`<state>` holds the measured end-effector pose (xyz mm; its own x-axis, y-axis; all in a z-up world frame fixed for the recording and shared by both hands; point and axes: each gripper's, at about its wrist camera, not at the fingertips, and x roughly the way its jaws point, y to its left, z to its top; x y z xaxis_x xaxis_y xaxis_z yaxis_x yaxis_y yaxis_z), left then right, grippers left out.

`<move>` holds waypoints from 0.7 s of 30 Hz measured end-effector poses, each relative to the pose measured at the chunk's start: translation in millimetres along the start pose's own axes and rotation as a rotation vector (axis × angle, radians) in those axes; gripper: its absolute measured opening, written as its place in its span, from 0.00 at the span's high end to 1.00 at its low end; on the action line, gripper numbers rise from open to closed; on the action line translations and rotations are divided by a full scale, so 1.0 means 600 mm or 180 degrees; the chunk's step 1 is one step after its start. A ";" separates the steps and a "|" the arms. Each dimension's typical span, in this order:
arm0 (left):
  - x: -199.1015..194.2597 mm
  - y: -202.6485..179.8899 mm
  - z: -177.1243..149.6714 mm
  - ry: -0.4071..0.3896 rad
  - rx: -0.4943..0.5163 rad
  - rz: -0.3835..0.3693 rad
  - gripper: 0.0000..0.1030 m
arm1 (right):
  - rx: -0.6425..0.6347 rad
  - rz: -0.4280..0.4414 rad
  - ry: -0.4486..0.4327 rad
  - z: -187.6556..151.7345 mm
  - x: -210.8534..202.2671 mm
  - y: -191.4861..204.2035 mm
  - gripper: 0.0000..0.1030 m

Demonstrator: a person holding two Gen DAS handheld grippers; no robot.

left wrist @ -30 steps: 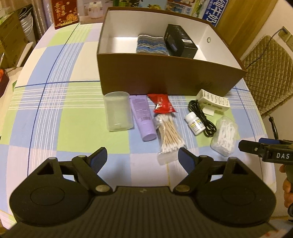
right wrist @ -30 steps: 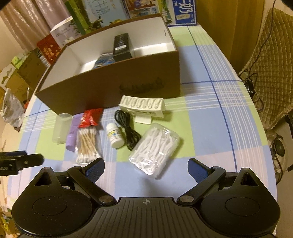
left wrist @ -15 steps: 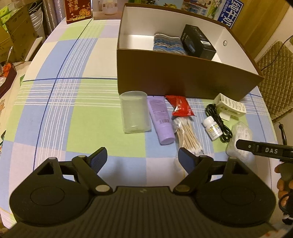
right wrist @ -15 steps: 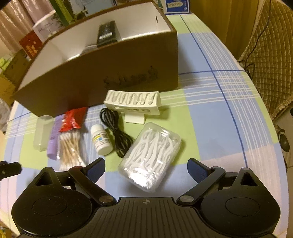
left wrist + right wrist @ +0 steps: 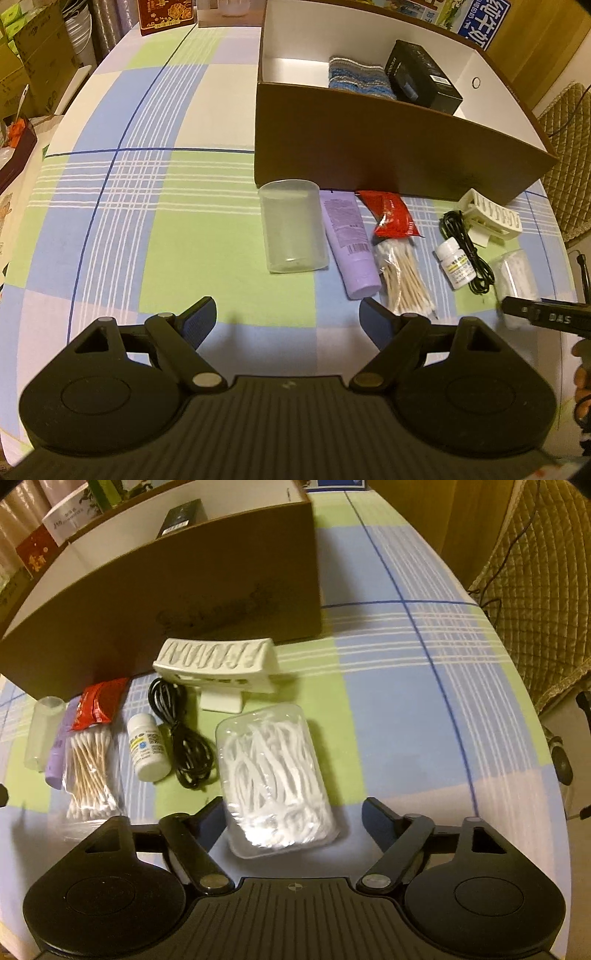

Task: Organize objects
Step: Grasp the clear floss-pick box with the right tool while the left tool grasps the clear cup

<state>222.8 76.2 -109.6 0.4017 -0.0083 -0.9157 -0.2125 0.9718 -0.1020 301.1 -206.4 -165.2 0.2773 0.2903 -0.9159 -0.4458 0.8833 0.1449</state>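
We hold both grippers low over the counter [image 5: 155,229], which is covered in a blue, green and white checked cloth. Our left gripper [image 5: 287,322] has its jaws spread wide with nothing between them, and it points toward the clear, empty plastic cup [image 5: 291,226] lying on its side. Beside the cup lie a lilac squeeze tube [image 5: 349,245], a red foil packet [image 5: 391,216], and a clear bag of wooden-stemmed cotton swabs [image 5: 404,275], all in a row in front of the large brown cardboard box [image 5: 369,147]. Inside the box's white interior sit a folded blue striped cloth [image 5: 360,75] and a black rectangular carton [image 5: 421,75], touching each other.

Our right gripper [image 5: 293,818] is likewise spread wide and gripping nothing; the near end of the clear plastic case of white dental floss picks [image 5: 273,779] lies between its fingertips, closer to the left one. To the left of the case lie a coiled black cable [image 5: 184,734] and a small white pill bottle with a yellow-and-blue label [image 5: 147,747]. Behind the case stands a cream-white slotted plastic holder [image 5: 221,666], near the box wall.
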 end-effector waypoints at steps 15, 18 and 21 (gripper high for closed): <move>0.056 0.014 0.029 -0.0171 0.0090 0.0114 0.21 | -0.0272 -0.0252 -0.0327 0.029 0.016 -0.009 0.47; 0.072 0.016 0.042 -0.0179 0.0056 0.0077 0.21 | -0.0195 -0.0267 -0.0333 0.038 0.017 -0.024 0.47; 0.088 0.011 0.055 -0.0173 0.0079 0.0048 0.22 | -0.0162 -0.0282 -0.0344 0.041 0.014 -0.031 0.47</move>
<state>272.3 89.9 -146.0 0.4466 0.0186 -0.8946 -0.1971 0.9773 -0.0780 332.4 -211.2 -166.3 0.4063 0.2522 -0.8783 -0.4572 0.8883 0.0436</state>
